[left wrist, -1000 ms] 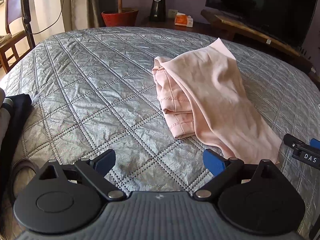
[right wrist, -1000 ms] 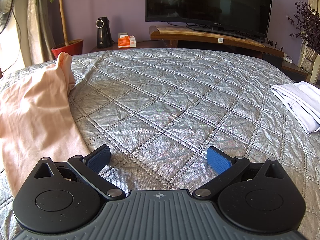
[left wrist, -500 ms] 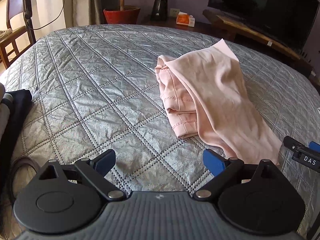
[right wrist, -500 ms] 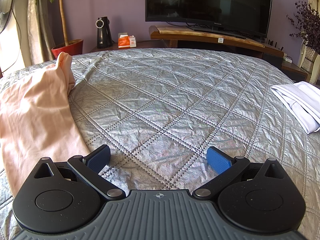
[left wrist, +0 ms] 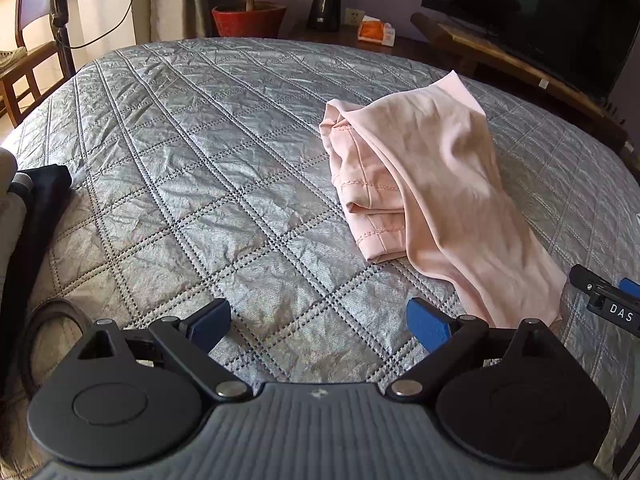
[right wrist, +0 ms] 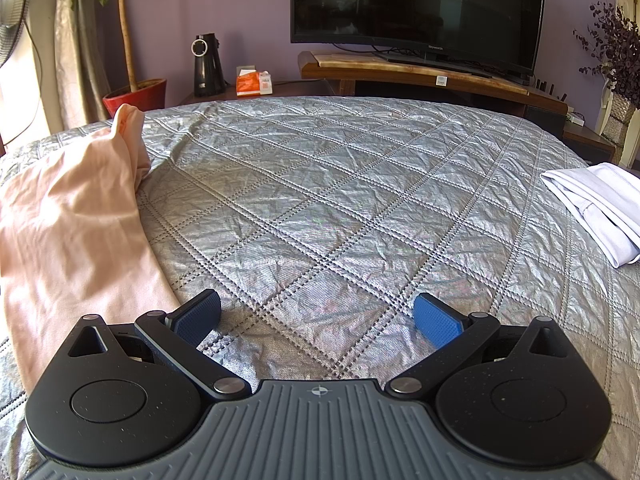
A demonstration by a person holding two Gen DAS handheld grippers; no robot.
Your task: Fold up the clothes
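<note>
Now, with left gripper and right gripper both spread and empty, you pinch the pink garment by its near hem, toward the bed's near edge.

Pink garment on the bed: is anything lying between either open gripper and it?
Nothing visible does. The left gripper has only bare quilt between it and the pink garment. The right gripper sits just beside the cloth's near edge. The white folded cloth lies far aside.
</note>
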